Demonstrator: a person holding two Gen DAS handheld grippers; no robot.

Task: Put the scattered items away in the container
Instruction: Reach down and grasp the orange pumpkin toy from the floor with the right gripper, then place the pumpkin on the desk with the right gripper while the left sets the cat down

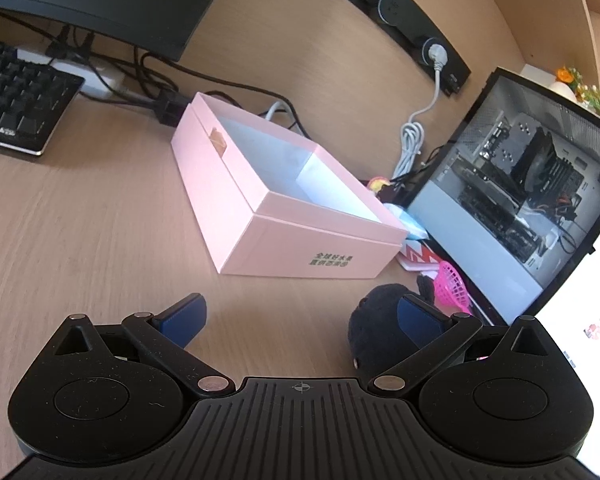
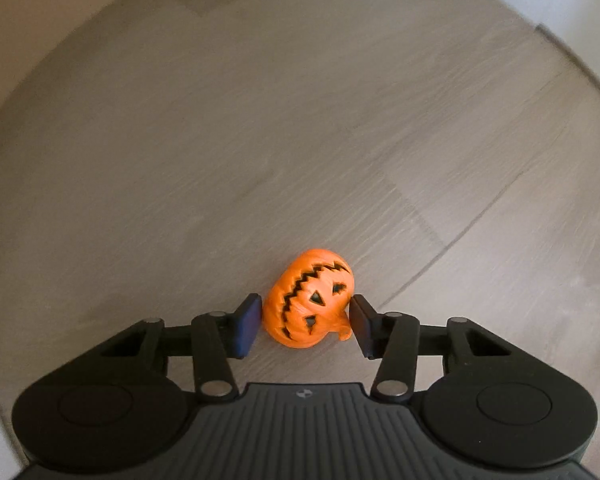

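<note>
1. One right gripper (image 2: 306,322) points down at a grey wooden floor (image 2: 260,140); its two blue pads flank one orange pumpkin toy (image 2: 310,300), touching or nearly touching both sides.
2. One left gripper (image 1: 300,316) hangs spread wide over the worktop (image 1: 80,240), holding nothing.
3. One open pink box (image 1: 284,200) sits mid-worktop.
4. One dark plush toy (image 1: 374,320) and one pink net basket (image 1: 454,284) lie near the worktop's right edge, beside one computer case (image 1: 520,200).
</note>
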